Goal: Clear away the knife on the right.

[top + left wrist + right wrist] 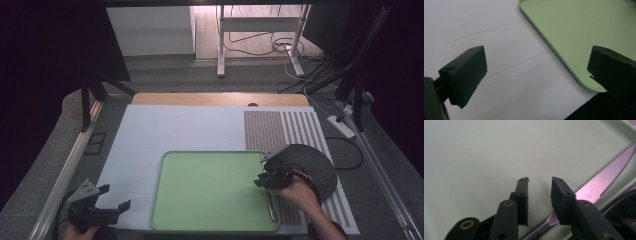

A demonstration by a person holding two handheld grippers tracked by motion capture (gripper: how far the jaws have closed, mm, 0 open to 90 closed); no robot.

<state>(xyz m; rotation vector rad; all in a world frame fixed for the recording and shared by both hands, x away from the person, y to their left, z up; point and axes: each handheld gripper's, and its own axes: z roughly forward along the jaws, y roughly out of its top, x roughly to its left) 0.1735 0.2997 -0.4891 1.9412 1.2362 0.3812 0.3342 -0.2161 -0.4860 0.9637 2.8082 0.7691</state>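
The knife (599,183) lies flat along the right inner edge of the green tray (210,192). It looks thin, stiff, slick steel with a serrated blade, so take the handle. The right claw (539,185) stands part open just above it, empty. The left claw (536,75) gapes wide left of the tray.

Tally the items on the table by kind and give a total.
Green tray: 1
Serrated knife: 1
Grey round mat: 1
Striped placemat: 1
Total: 4
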